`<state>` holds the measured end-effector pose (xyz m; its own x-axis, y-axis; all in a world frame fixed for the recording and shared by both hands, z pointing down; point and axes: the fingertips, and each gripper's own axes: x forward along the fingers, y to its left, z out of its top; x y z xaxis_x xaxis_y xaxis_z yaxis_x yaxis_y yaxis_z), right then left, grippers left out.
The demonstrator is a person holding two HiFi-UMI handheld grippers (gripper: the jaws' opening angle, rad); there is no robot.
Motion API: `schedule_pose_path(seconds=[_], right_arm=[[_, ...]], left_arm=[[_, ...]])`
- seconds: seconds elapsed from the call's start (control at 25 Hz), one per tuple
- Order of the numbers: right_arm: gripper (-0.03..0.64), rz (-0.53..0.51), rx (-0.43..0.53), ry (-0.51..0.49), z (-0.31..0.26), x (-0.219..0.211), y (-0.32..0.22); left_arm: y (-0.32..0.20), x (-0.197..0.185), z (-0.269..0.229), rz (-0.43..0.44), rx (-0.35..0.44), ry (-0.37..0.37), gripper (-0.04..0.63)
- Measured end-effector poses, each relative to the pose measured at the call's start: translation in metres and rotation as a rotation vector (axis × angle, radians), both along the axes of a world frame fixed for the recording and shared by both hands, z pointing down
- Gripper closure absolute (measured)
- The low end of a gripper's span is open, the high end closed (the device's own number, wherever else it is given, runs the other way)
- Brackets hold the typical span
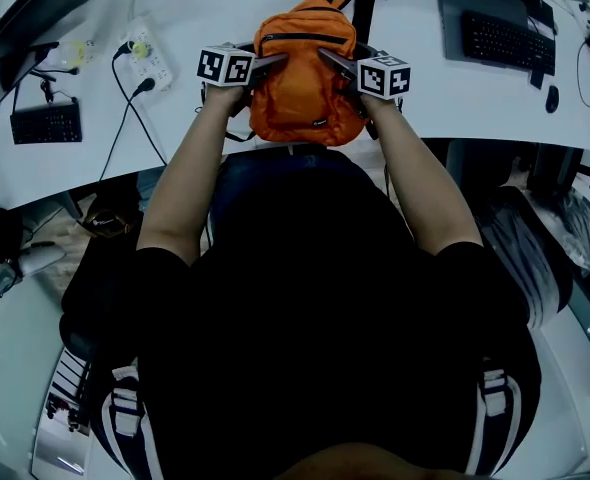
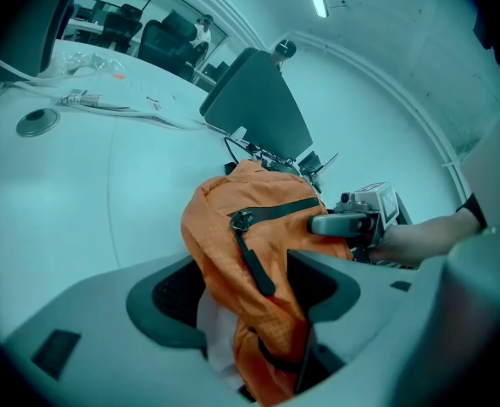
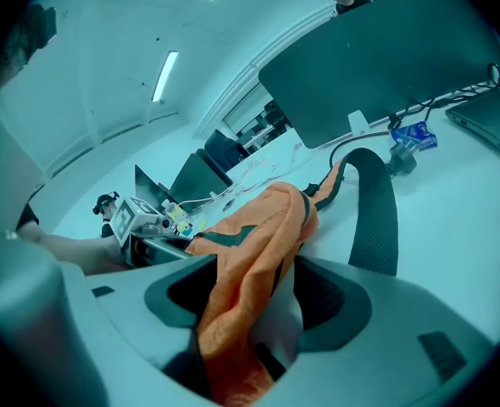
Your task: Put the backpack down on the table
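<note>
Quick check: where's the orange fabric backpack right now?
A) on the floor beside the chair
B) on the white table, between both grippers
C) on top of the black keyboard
B: the orange fabric backpack rests on the white table, flanked by the left gripper and right gripper, both with jaws apart and fabric loose between them.

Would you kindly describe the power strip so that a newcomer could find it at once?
On the long white table, find the orange backpack at the near edge. Left of it, apart from it, lies the power strip: unlike the black keyboard farther left, it is white, with a black plug and cable in it.
</note>
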<state>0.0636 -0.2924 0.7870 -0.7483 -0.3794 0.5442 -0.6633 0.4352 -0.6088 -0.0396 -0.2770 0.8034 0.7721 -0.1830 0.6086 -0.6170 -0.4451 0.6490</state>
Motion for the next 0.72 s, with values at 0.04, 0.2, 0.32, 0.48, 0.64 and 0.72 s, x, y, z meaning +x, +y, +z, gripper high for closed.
schedule_pose_path(seconds=[0.04,0.2,0.32,0.48,0.64,0.72], right_arm=[[0.342,0.006,0.0,-0.002,-0.001,0.002,0.001],[0.342,0.026,0.001,-0.013,-0.005,0.011,0.005],[0.342,0.031,0.005,-0.019,-0.01,0.016,0.007],[0.342,0.006,0.028,-0.005,-0.017,0.021,0.012],[0.342,0.02,0.041,0.013,-0.025,0.033,0.015],[0.342,0.017,0.049,0.021,-0.029,0.037,0.017]], left_arm=[[0.0,-0.002,-0.001,-0.002,0.001,-0.003,0.316],[-0.001,-0.01,-0.007,-0.015,0.011,-0.014,0.313],[-0.001,-0.018,-0.011,-0.034,0.015,-0.018,0.313],[0.001,-0.032,-0.02,-0.068,0.019,-0.02,0.313],[0.002,-0.045,-0.03,-0.089,0.04,-0.029,0.313],[0.007,-0.05,-0.033,-0.095,0.046,-0.032,0.313]])
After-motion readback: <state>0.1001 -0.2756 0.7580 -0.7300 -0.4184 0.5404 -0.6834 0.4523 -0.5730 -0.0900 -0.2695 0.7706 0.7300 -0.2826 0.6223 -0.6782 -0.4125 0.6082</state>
